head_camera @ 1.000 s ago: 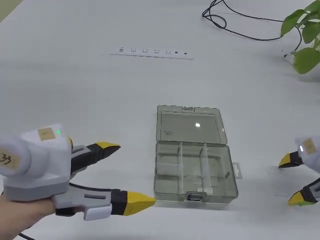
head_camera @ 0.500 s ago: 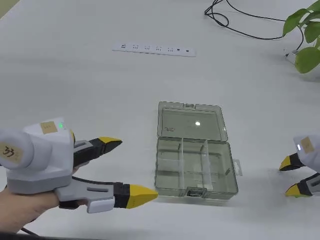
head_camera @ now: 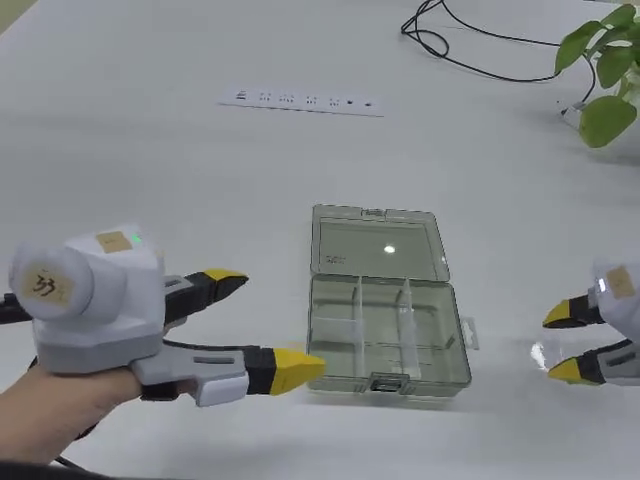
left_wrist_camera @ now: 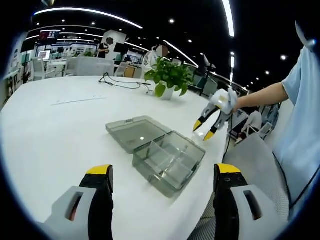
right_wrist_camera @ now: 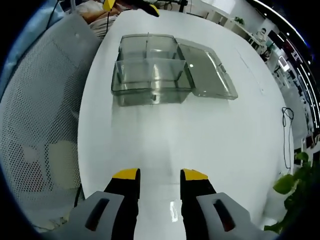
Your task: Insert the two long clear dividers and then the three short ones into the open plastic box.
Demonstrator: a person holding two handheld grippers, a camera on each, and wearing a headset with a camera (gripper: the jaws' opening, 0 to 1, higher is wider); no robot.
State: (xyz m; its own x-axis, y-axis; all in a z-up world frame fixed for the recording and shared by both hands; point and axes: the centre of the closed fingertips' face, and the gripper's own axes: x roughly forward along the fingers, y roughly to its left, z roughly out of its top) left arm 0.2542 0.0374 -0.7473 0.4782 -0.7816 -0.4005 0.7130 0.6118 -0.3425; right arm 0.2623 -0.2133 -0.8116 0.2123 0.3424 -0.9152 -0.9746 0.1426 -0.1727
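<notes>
The smoky clear plastic box (head_camera: pixel 338 352) lies open at the table's middle, its lid (head_camera: pixel 378 245) flat behind it. Clear dividers (head_camera: pixel 357 318) stand inside and split it into compartments. My left gripper (head_camera: pixel 262 323) hovers just left of the box, open wide, with nothing held. The left gripper view has the box (left_wrist_camera: pixel 150 167) ahead between the jaws. My right gripper (head_camera: pixel 560 343) hangs right of the box, open with a narrower gap, nothing between its fingers. A faint clear glint (head_camera: pixel 539 354) lies on the table by its tips. The right gripper view looks at the box (right_wrist_camera: pixel 150 95) from farther off.
A white power strip (head_camera: pixel 300 101) lies at the back, with a black cable (head_camera: pixel 470 45) and a green plant (head_camera: pixel 600 70) at the back right. A mesh chair (right_wrist_camera: pixel 45 100) stands beside the table's near edge. A person's arm (left_wrist_camera: pixel 260 95) holds the right gripper.
My right gripper has drifted left toward the box and its jaws have narrowed slightly. The left gripper has edged a little closer to the box's front left corner.
</notes>
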